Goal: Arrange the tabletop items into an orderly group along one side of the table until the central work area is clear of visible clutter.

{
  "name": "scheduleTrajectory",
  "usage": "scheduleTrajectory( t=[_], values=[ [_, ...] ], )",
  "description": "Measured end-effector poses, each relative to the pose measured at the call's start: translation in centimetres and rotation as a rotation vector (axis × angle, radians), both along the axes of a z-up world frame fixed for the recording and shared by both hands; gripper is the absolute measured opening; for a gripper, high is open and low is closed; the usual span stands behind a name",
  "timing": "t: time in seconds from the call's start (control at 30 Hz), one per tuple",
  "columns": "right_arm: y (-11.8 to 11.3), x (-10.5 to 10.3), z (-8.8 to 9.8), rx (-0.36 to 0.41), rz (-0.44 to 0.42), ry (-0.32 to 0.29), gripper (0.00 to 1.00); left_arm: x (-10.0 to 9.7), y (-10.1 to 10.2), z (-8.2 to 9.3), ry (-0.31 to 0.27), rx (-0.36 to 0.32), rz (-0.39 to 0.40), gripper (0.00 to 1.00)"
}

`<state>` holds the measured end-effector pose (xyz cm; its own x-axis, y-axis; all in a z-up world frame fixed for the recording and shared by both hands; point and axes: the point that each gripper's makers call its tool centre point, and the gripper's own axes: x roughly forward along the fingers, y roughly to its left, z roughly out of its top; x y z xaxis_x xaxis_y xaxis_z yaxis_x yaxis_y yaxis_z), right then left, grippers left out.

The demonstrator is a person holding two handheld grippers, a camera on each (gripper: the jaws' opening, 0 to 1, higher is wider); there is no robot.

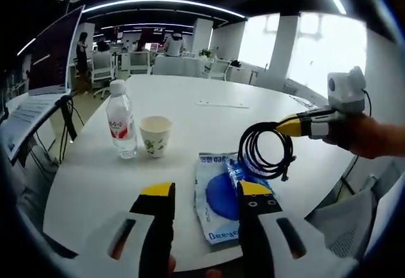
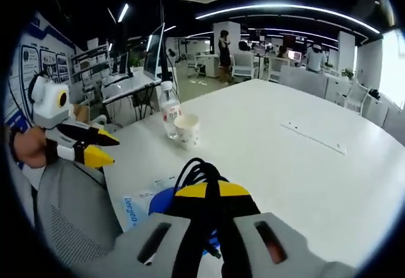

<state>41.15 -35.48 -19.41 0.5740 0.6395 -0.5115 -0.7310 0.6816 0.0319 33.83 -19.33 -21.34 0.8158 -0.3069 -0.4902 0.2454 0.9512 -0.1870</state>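
Yellow-tipped jaws of the left gripper (image 1: 205,192) rise from the bottom of the left gripper view, standing apart with bare table between them and nothing held. Beyond the left jaw, in the left-centre of the frame, a clear water bottle (image 1: 121,125) with a red label stands upright on the white table (image 1: 190,110), and a paper cup (image 1: 155,135) stands just beside it on its right. Right of the cup, at lower centre, a flat blue-and-white packet (image 1: 218,195) lies on the table, partly behind the right jaw. Above the packet's right end hangs a coil of black cable (image 1: 266,151), pinched at its top by the right gripper (image 1: 292,125), which enters from the right edge in a person's hand (image 1: 367,135).

In the right gripper view, the left gripper (image 2: 107,148) sits at the left edge, jaws parted. At upper centre-left stand the bottle (image 2: 169,110) and cup (image 2: 186,130). At bottom centre the right gripper (image 2: 212,191) is closed on the cable (image 2: 199,170), with the packet (image 2: 142,205) below it.
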Motion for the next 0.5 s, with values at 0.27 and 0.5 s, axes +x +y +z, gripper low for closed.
scheduleTrajectory(
  t=[0.27, 0.5],
  values=[
    [-3.2, 0.1, 0.1, 0.004, -0.074, 0.006, 0.0, -0.2, 0.1, -0.3, 0.007, -0.004, 0.007, 0.38],
    [-6.4, -0.1, -0.9, -0.015, -0.138, 0.029, 0.0, -0.1, 0.2, -0.2, 0.007, -0.004, 0.004, 0.38]
  ],
)
